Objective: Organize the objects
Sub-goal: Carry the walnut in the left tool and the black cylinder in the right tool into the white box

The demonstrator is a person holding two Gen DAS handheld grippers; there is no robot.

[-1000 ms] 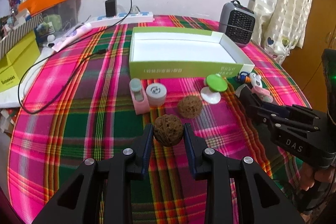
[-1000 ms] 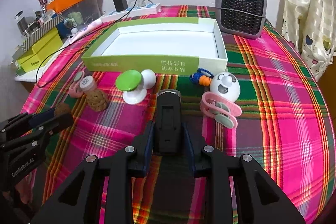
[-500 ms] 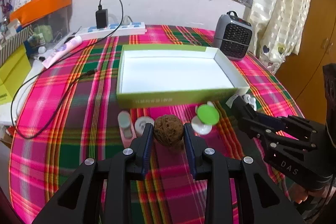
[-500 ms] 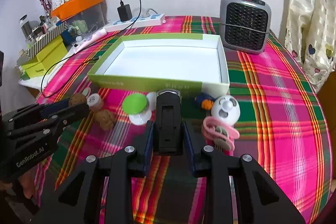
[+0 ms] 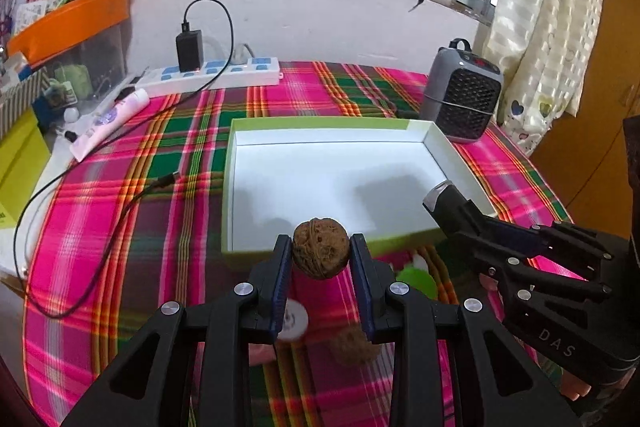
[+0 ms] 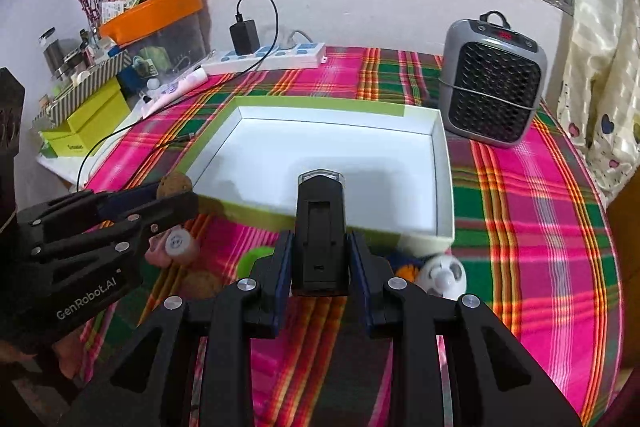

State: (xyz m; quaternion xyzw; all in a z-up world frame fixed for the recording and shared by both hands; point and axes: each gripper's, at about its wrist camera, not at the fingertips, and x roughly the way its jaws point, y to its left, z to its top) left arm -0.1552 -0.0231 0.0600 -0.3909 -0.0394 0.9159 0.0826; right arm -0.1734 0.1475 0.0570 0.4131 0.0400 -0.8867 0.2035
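Walnut (image 5: 320, 254) clamped in left gripper (image 5: 321, 259), black device (image 6: 320, 227) in right gripper (image 6: 320, 259); both should clear the box's (image 5: 456, 155) near wall before release.

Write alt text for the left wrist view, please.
Left gripper holds a brown walnut just above the near edge of an empty white box on a plaid tablecloth; right gripper brings a black device.
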